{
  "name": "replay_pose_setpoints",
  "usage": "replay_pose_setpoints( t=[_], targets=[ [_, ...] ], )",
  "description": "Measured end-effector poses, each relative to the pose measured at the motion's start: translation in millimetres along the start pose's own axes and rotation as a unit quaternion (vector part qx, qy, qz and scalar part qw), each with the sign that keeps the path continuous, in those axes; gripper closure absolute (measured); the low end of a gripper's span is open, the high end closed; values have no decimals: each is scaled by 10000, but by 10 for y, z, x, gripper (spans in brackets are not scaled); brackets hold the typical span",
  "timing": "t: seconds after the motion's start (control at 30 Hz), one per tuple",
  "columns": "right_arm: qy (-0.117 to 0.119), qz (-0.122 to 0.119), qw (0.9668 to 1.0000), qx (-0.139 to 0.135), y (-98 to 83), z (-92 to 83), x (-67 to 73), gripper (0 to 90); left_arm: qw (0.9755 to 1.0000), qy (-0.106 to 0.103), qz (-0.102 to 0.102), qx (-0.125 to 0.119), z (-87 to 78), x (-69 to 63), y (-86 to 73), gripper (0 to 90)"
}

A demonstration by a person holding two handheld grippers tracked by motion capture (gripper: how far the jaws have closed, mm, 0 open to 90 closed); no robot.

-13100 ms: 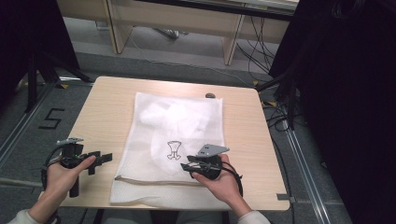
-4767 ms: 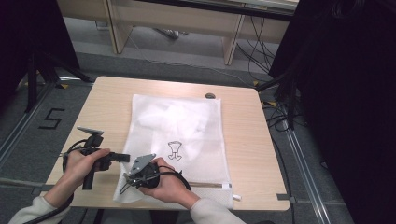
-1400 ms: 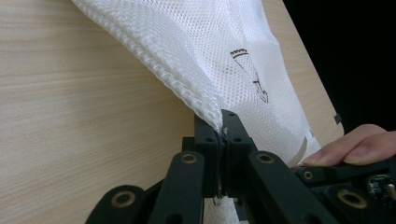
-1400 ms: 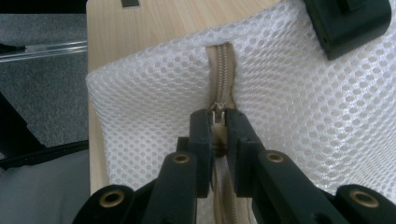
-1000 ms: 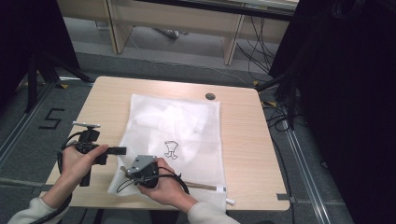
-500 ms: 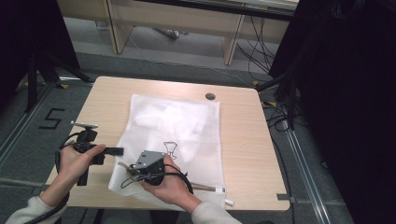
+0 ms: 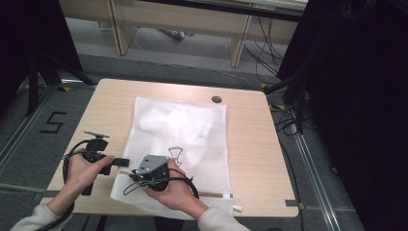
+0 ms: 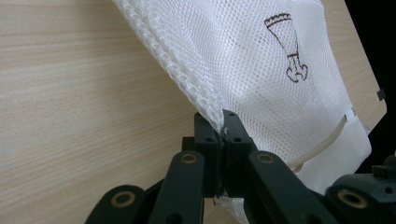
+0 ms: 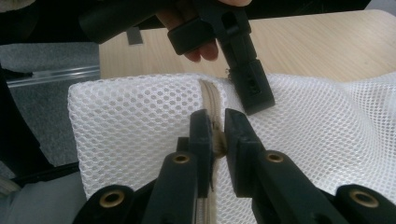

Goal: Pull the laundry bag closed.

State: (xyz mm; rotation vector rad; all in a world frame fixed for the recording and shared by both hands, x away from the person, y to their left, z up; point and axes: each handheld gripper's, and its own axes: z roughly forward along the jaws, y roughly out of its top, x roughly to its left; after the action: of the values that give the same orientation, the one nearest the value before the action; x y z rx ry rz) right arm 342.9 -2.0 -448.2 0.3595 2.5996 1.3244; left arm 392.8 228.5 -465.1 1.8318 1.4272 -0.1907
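Here | mesh bag (image 7: 192,139) | printed emblem (image 8: 287,46), perhaps wordless | floor "5" (image 7: 54,123)

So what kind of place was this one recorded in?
Probably a lab or recording workstation, not a home. A small wooden table stands on grey carpet with a taped number 5, floor rails run beside it, loose cables trail off, and dark curtains hang to the right.

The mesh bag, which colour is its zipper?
Beige, set in the white mesh bag; the zipper shows best in the right gripper view.
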Motion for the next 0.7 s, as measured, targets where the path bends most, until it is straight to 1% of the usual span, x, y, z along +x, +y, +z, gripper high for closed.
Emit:
replay_pose_setpoints(
  t=[0.03, 0.07, 0.1, 0.13, 0.17, 0.2, 0.23, 0.27, 0.3, 0.33, 0.37, 0.4, 0.43, 0.5, 0.53, 0.57, 0.6, 0.63, 0.67, 0.7],
  targets=[
    [29, 67, 10000, -5, -5, 1, 0, 828, 10000, -38, -12, -18, -3, -1, -1, 867],
    [52, 149, 9999, 60, -11, -7, -7, 828, 9999, -117, -89, -62, -5, -5, -1, 867],
    [17, 221, 9997, 47, -25, 3, -15, 828, 9996, -225, -135, -66, -18, 10, 2, 868],
    [18, 116, 9999, 20, -41, 26, -52, 828, 9994, -294, -186, -92, -22, 17, 4, 868],
    [6, 109, 9999, 67, -55, 41, -65, 827, 9991, -344, -230, -103, -25, 24, 6, 868],
    [28, 177, 9997, 140, -106, 100, -93, 828, 9990, -372, -236, -109, -25, 28, 5, 868],
    [28, 177, 9997, 140, -106, 100, -93, 828, 9987, -440, -253, -103, -25, 31, 3, 868],
    [118, 197, 9995, 237, -129, 135, -98, 828, 9981, -528, -282, -113, -25, 32, 2, 868],
    [141, 205, 9992, 316, -151, 173, -94, 827, 9978, -572, -293, -134, -27, 28, 3, 868],
    [263, 237, 9986, 393, -180, 248, -77, 827, 9973, -653, -307, -169, -28, 22, 5, 868],
    [263, 237, 9986, 393, -180, 248, -77, 827, 9973, -653, -307, -169, -28, 22, 5, 868],
    [294, 247, 9983, 435, -199, 313, -45, 827, 9968, -702, -348, -167, -28, 23, 6, 868],
    [294, 247, 9983, 435, -199, 313, -45, 827, 9961, -765, -385, -192, -24, 27, 5, 868],
    [291, 196, 9984, 451, -208, 359, -27, 827, 9955, -809, -432, -229, -30, 23, 5, 868],
    [266, 291, 9979, 517, -216, 374, -1, 827, 9951, -852, -448, -228, -37, 24, 7, 869],
    [266, 291, 9979, 517, -216, 374, -1, 827, 9948, -883, -459, -231, -40, 24, 9, 869],
    [252, 289, 9979, 523, -229, 384, -14, 827, 9930, -902, -720, -234, -52, -7, 10, 869],
    [252, 289, 9979, 523, -229, 384, -14, 827, 9930, -902, -720, -234, -52, -7, 10, 869],
    [267, 247, 9979, 534, -238, 392, -23, 827, 9939, -942, -501, -265, -51, 28, 19, 869],
    [271, 195, 9978, 569, -250, 398, -29, 827, 9937, -957, -516, -258, -58, 32, 22, 869]
  ],
)
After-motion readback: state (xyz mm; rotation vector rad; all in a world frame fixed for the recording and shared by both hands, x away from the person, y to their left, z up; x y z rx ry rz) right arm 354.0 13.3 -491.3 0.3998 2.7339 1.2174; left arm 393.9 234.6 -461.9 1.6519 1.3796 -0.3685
